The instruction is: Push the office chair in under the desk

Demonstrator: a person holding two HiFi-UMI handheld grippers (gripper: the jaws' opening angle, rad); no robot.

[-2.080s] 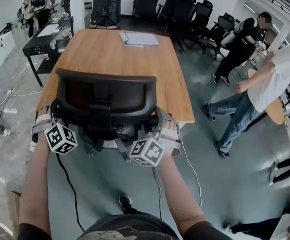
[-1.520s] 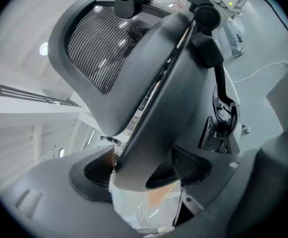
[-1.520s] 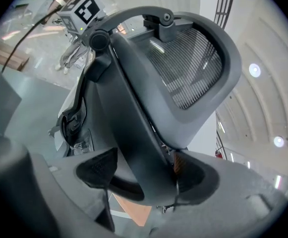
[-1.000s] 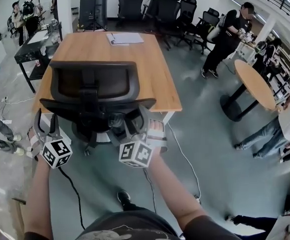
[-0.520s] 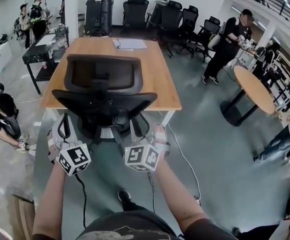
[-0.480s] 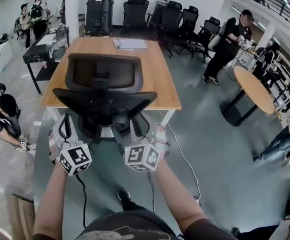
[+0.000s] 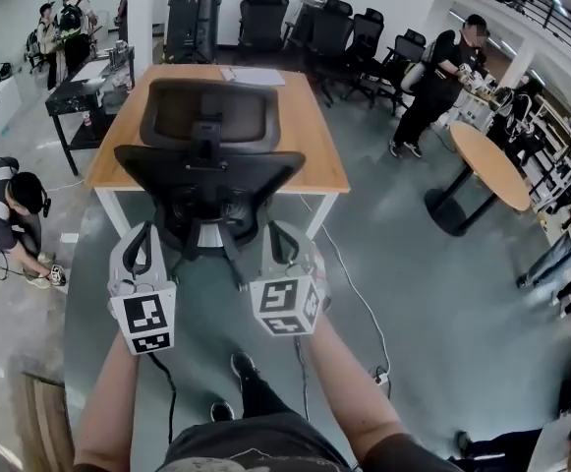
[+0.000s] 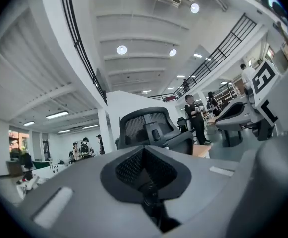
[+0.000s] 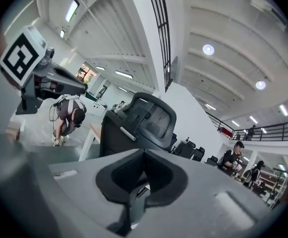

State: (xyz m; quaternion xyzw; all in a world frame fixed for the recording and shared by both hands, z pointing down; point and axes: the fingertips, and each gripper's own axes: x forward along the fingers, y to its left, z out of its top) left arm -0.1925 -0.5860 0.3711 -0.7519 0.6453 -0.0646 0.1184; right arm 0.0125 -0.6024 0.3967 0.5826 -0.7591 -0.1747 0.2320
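Note:
The black office chair [image 7: 206, 170] stands with its seat under the near edge of the wooden desk [image 7: 310, 136], its mesh backrest facing me. It also shows ahead in the left gripper view as the chair [image 8: 148, 128] and in the right gripper view as the chair [image 9: 144, 120]. My left gripper [image 7: 140, 236] hangs just behind the chair's base, apart from it and shut on nothing. My right gripper [image 7: 283, 234] is beside it, its jaws having just been closing with nothing between them; it is shut now. Closed jaws show in both gripper views: left gripper [image 8: 144, 150], right gripper [image 9: 143, 155].
A person crouches on the floor at the left [image 7: 15, 214]. A round wooden table [image 7: 491, 165] and standing people are at the right. Black chairs [image 7: 334, 28] line the back. Papers [image 7: 256, 75] lie on the desk. A cable [image 7: 349, 288] runs across the floor.
Both grippers have come off the chair's sides and drawn back toward me, and their jaws have closed. The chair stays at the desk.

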